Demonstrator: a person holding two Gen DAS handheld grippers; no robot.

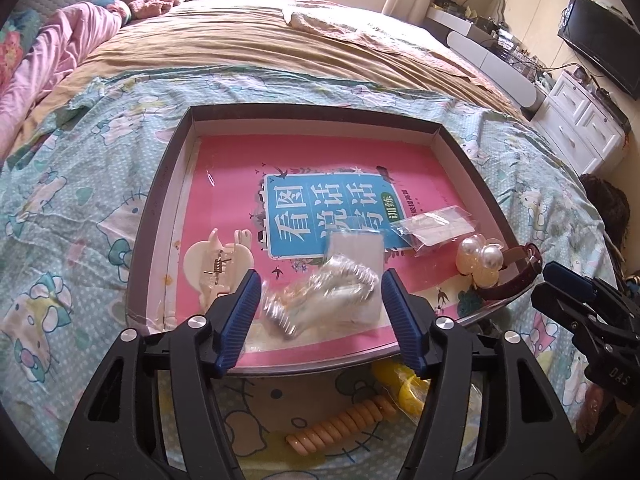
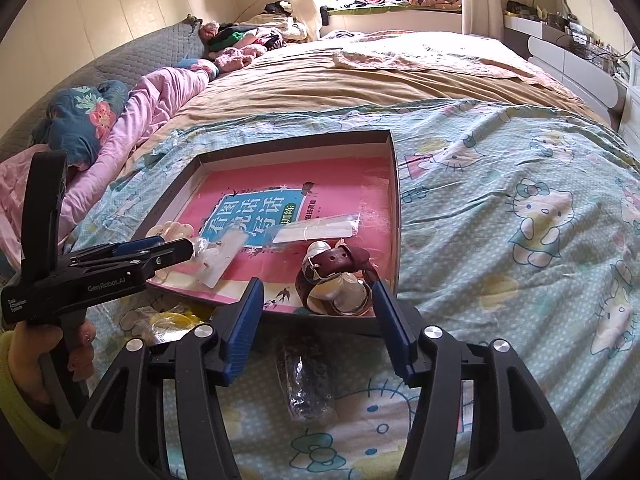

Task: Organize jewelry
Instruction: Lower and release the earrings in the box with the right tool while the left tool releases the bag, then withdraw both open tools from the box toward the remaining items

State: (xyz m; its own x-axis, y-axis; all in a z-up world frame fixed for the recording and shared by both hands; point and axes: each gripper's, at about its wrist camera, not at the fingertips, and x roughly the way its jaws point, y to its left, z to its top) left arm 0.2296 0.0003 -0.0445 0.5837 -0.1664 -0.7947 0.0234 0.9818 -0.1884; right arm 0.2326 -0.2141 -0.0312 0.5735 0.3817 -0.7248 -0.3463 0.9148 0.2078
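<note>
**Two tools over a shallow box of jewelry on the bed**

One shallow dark-sided box lies on the cartoon-cat bedspread, lined by one pink book cover. In it are counted: one cream hair claw, two clear packets — a crinkled one with silvery pieces and a flatter one further in — one cluster of pearl-like balls, and one dark red strap with a buckle at the near right corner, touching the pearls.

The left tool hangs with its jaws partly open on either side of the crinkled packet; the blue pads stand clear of it, gripping nothing. The right tool is likewise partly open, its pads flanking the red strap without pressing on it.

Outside the box, on the bedspread by its near edge, the left wrist view shows one orange spiral hair tie and a yellow item, half hidden by the tool's finger. The right wrist view alone shows one dark item in clear wrap below its fingers, and a hand in a yellow-green sleeve holding the left tool's handle. Only the left wrist view shows a white drawer unit and a dark screen on the wall.
</note>
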